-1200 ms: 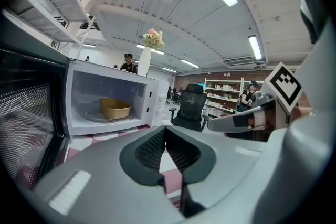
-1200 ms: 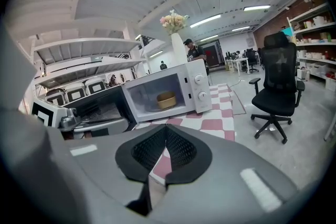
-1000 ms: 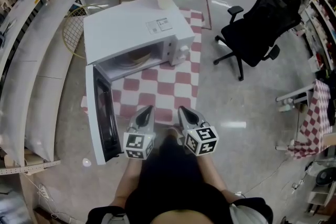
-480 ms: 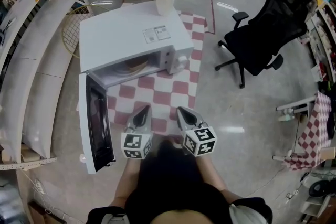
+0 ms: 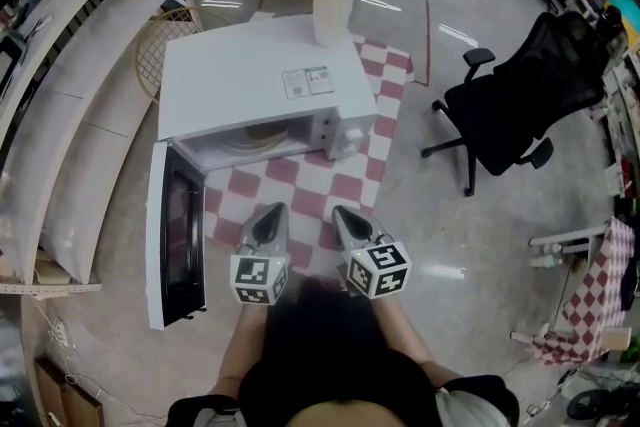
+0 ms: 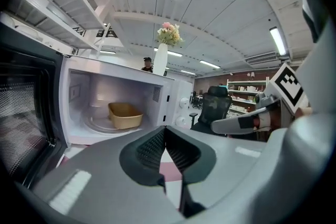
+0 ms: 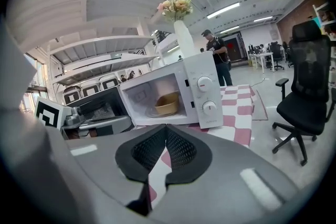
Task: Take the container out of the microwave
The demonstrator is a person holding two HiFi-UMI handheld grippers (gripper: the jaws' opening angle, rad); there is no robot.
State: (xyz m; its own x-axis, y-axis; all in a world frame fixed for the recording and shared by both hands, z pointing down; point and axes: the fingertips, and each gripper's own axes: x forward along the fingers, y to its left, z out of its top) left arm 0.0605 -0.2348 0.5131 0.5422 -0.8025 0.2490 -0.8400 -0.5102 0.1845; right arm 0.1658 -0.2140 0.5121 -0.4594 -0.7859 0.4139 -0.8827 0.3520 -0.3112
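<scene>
My left gripper [image 6: 164,131] and right gripper [image 7: 166,131], both closed and empty, well short of the open microwave [image 5: 250,80]; container [image 6: 125,115] on its turntable [image 6: 98,124], mid-cavity; I judge it light, stiff, thin-walled, perhaps slick; best pinched at the near rim.

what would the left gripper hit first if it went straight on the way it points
Probably the white microwave oven, near the right edge of its open cavity; the tan container sits further left. Depth is unclear.

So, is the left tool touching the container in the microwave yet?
Apart. The left gripper view shows the left tool shut and empty, with the container well beyond it inside the microwave.
</scene>
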